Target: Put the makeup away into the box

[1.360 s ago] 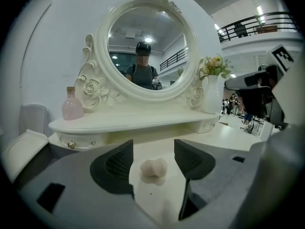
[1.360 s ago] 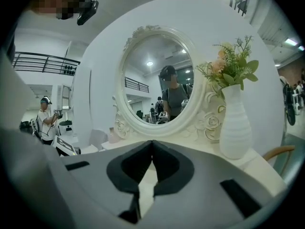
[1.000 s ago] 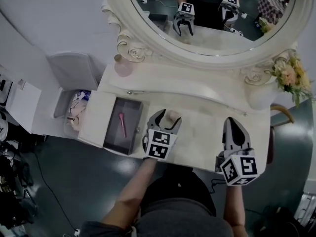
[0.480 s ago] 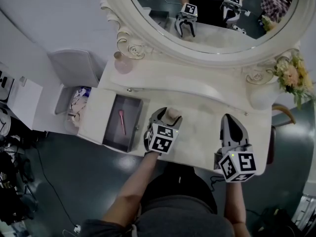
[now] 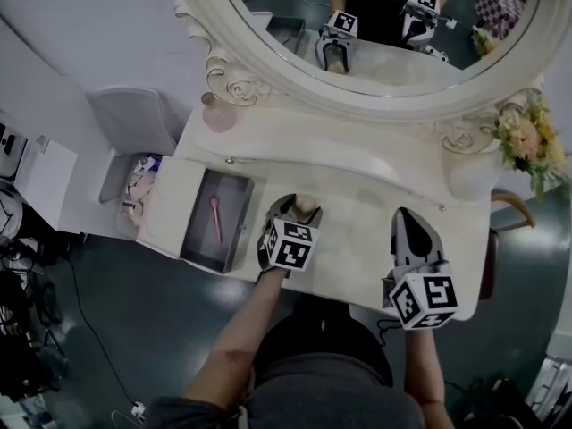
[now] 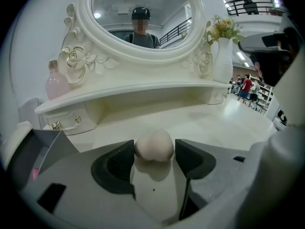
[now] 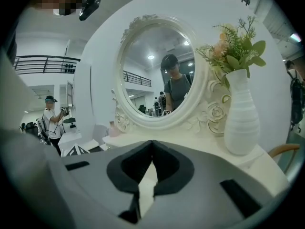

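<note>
The cream dressing table (image 5: 375, 206) has a smooth, glossy top and spreads under both sets of fingers. Its big oval mirror (image 5: 286, 7), framed in carved roses and scrolls, stands beyond the fingertips. The box (image 5: 231, 229) is a shallow, dark-lined rectangular drawer, lying open just to the left of the left gripper (image 5: 302, 207). A ribbed white vase (image 7: 242, 116) with flowers (image 5: 527, 146) stands ahead of the right gripper (image 7: 152, 144) and to its right. A rounded pink bottle (image 6: 56, 84) sits on the raised shelf, ahead and left of the left fingers.

The left fingers are clamped on a pale beige, egg-shaped sponge (image 6: 154, 146) (matte and soft-looking), which is pinched between their dark, padded tips over the tabletop. The right fingers are pressed together at the tips, with nothing between them. A slim pink brush (image 5: 215, 218) lies lengthwise inside the box.
</note>
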The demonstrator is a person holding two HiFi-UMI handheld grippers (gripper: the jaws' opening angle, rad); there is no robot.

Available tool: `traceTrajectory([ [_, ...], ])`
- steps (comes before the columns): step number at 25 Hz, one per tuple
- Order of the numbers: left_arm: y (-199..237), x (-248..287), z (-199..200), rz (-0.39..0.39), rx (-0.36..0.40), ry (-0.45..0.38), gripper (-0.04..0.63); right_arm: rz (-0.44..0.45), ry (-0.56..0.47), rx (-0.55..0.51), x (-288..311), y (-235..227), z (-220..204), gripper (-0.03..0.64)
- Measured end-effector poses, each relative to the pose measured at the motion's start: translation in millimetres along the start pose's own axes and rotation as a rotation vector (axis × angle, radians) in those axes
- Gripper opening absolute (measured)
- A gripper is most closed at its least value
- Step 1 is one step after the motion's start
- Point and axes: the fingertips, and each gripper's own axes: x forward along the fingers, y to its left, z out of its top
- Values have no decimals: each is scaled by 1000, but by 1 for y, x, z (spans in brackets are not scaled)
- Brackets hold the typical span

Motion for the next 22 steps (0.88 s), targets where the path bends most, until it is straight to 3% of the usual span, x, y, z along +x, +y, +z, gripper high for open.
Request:
traceTrajectory([
  [13, 4, -4, -1, 52, -9, 10, 228, 47, 14, 5, 3, -2, -3, 5],
  [22, 11, -32, 20, 95, -62, -58, 221, 107, 17, -1, 10, 9, -1, 5],
])
